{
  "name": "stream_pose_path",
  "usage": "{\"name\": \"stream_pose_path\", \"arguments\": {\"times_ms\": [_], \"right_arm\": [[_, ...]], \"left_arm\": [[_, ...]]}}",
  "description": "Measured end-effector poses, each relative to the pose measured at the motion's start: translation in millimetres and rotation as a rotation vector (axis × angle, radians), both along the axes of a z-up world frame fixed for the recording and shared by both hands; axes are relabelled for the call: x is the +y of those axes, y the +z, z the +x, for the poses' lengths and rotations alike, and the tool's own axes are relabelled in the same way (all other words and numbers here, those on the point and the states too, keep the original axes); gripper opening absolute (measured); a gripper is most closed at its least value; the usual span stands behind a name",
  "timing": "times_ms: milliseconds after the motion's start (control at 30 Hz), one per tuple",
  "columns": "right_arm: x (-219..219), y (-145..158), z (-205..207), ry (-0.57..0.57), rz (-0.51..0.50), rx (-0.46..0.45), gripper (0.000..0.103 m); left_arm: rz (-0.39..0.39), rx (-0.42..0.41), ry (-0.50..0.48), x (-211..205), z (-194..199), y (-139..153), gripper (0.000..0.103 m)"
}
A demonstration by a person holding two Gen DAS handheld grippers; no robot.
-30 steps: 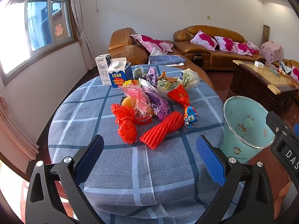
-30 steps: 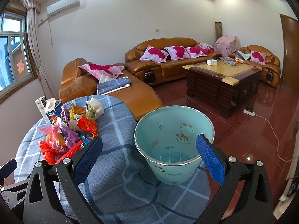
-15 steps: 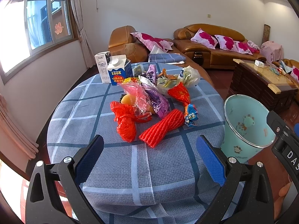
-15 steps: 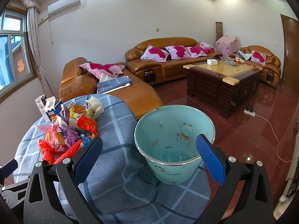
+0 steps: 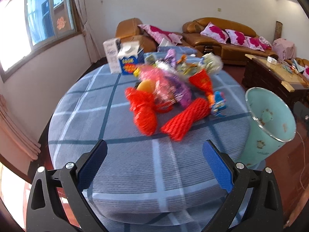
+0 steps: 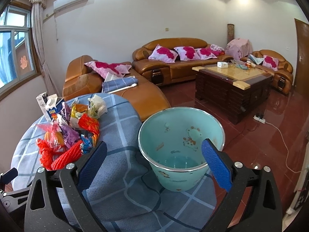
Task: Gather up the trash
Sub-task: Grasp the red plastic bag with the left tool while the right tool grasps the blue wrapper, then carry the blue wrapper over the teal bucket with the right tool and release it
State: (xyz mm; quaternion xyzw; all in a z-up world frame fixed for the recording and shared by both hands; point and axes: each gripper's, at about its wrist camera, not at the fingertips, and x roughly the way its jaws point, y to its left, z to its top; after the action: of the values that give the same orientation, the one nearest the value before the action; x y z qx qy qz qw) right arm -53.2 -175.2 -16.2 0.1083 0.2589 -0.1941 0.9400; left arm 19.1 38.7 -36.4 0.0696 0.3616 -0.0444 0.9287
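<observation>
The left gripper (image 5: 154, 166) nears the trash pile (image 5: 170, 100), fingers wide and empty. The right gripper (image 6: 154, 166), just narrowing yet empty, flanks the bin (image 6: 181, 145) beside that pile. Pinch the nearest red net sleeve (image 5: 183, 121) first.

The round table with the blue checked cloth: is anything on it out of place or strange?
Yes. A heap of trash, red net sleeves, plastic bags and wrappers, lies loose on the round table with the blue checked cloth. The light green plastic bin beside the table holds none of it.
</observation>
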Motion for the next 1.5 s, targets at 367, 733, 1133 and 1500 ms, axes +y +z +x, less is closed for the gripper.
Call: {"name": "stream_pose_path", "arguments": {"times_ms": [367,733,1133,1500], "right_arm": [[12,-11,51,0.151,0.074,0.059,0.056],[44,-28,104,0.292,0.135,0.128,0.056],[54,-61,138,0.372,0.215,0.228,0.025],[59,-30,102,0.396,0.136,0.107,0.020]], "left_arm": [[-0.022,0.015,0.083,41,42,-6,0.085],[-0.059,0.078,0.090,48,82,-17,0.084],[-0.103,0.171,0.077,35,110,-39,0.049],[-0.147,0.135,0.084,63,90,-26,0.019]]}}
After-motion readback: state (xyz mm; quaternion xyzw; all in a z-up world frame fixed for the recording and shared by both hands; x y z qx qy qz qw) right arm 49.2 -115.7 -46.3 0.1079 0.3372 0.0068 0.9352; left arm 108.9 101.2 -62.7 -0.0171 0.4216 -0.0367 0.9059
